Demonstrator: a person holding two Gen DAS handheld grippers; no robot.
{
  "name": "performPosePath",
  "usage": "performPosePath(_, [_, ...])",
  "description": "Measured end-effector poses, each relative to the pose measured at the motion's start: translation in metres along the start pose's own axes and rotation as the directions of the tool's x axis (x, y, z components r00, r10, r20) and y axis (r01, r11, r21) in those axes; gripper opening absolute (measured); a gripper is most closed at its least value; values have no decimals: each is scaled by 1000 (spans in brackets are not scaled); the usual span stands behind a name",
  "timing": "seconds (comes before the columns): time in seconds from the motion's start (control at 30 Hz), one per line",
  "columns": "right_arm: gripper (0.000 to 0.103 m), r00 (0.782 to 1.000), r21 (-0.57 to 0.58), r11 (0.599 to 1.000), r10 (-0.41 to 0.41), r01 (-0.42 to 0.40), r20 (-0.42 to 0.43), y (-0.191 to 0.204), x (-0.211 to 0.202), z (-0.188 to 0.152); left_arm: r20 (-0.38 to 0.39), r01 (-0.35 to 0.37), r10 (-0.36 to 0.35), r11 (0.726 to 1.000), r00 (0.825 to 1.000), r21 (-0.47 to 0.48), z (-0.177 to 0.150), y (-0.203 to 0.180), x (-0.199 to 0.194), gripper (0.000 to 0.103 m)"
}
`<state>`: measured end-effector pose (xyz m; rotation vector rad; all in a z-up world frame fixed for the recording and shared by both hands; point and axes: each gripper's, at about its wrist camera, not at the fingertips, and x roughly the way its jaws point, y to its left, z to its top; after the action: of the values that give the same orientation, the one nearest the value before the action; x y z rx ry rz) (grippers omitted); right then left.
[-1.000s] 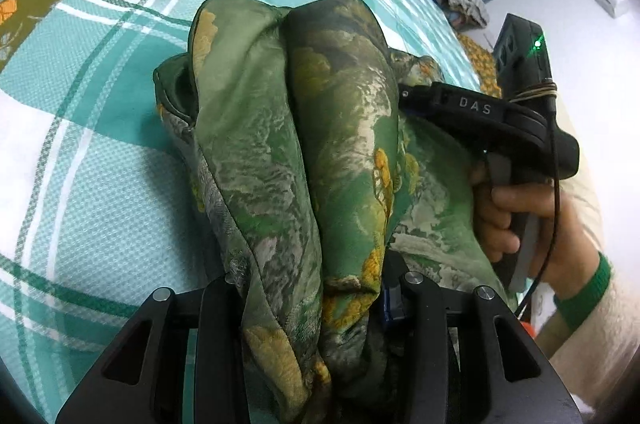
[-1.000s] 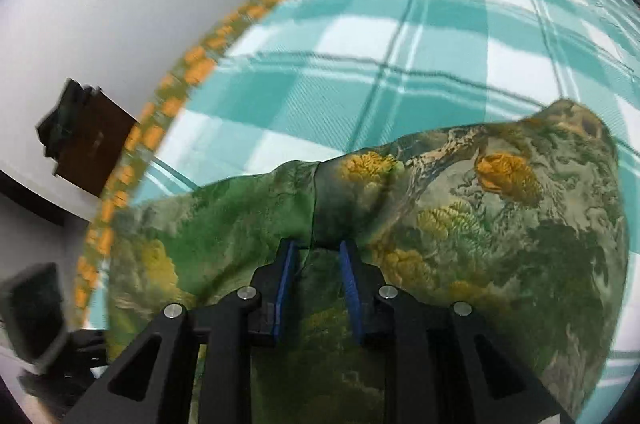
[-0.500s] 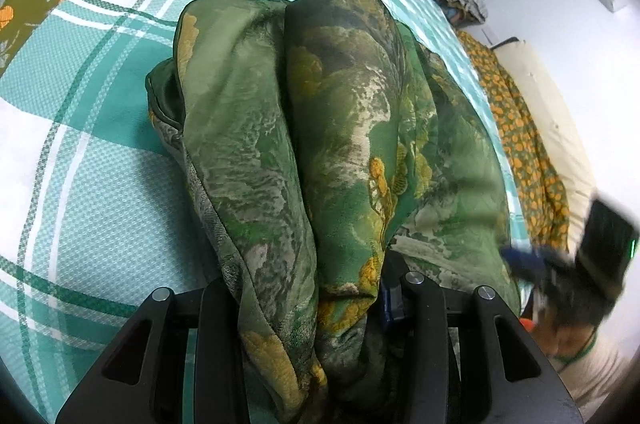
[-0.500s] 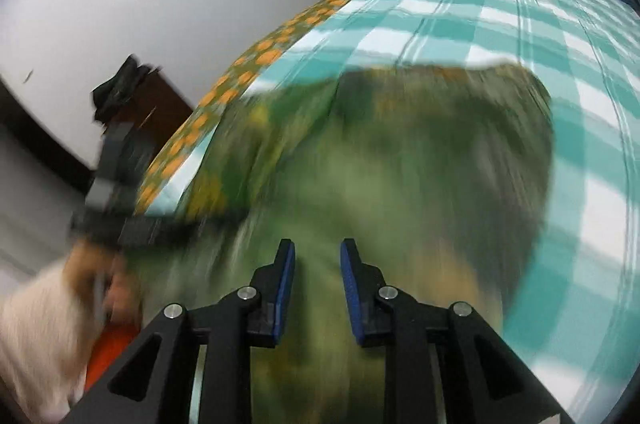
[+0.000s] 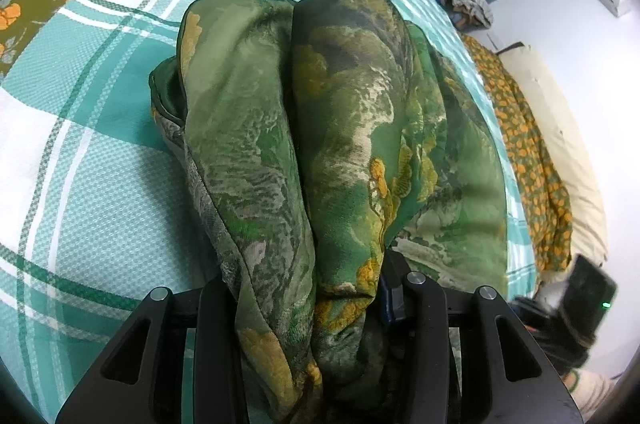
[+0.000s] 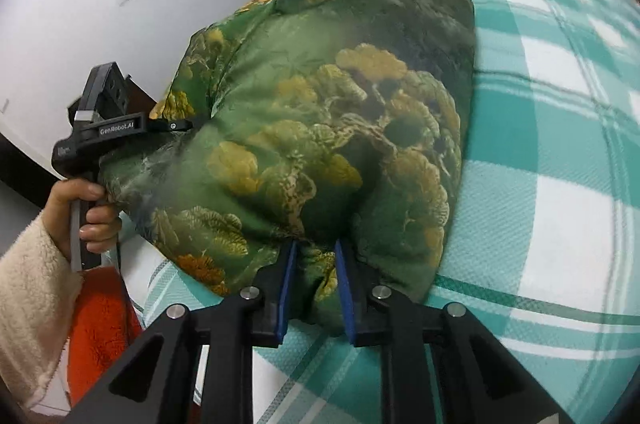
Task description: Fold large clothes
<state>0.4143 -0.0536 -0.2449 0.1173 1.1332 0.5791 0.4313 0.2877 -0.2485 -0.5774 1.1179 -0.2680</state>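
Now both claws around garment

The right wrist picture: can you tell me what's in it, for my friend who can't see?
The right gripper pinches a bunched edge of a green garment with yellow flower shapes, spread over a teal and white checked bed cover. At the left, a hand in a fluffy cream sleeve holds the left gripper, whose tip meets the cloth's other edge.

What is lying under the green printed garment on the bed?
The green printed garment rests on a teal and white checked bedsheet. The sheet shows all around it; whatever lies directly beneath the fabric is covered.
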Motion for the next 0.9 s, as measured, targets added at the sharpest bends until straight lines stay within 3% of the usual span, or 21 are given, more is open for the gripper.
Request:
performPosePath(0.1, [28, 998, -56, 997, -54, 56, 32, 22, -25, 15, 11, -6, 6, 1000, 1000, -15, -1, -7, -3, 45])
performPosePath(0.27, [31, 995, -163, 987, 6, 12, 104, 63, -27, 60, 10, 21, -20, 998, 1000, -63, -1, -16, -17, 57])
performPosePath(0.33, [31, 996, -212, 977, 43, -25, 80, 77, -5, 75, 2, 58, -58, 994, 998, -91, 1, -15, -26, 62])
performPosePath(0.4, [31, 995, -237, 967, 90, -95, -31, 88, 33, 81, 20, 47, -45, 994, 999, -101, 1, -12, -45, 68])
performPosePath(0.47, [31, 997, -277, 960, 29, -48, -75, 96, 64, 78, 74, 11, -3, 994, 997, -112, -1, 2, -68, 78])
performPosePath(0.53, [31, 998, -285, 958, 1, -19, -63, 99, 75, 74, 136, 32, -11, 987, 991, -155, -6, 23, -84, 85])
performPosePath(0.63, [31, 999, -283, 959, -26, 14, -38, 101, 74, 70, 131, 89, -65, 978, 989, -190, -10, 47, -78, 85])
performPosePath(0.7, [31, 999, -297, 955, -37, 28, -26, 104, 72, 66, 99, 159, -142, 969, 985, -189, -12, 51, -62, 85])
performPosePath(0.8, [31, 999, -302, 953, -42, 34, -21, 104, 72, 69, 59, 295, -290, 928, 955, -229, -13, 55, -30, 85])
performPosePath(0.9, [31, 998, -305, 951, -55, 47, -17, 110, 72, 66, 22, 321, -326, 916, 945, -239, -8, 51, 0, 89])
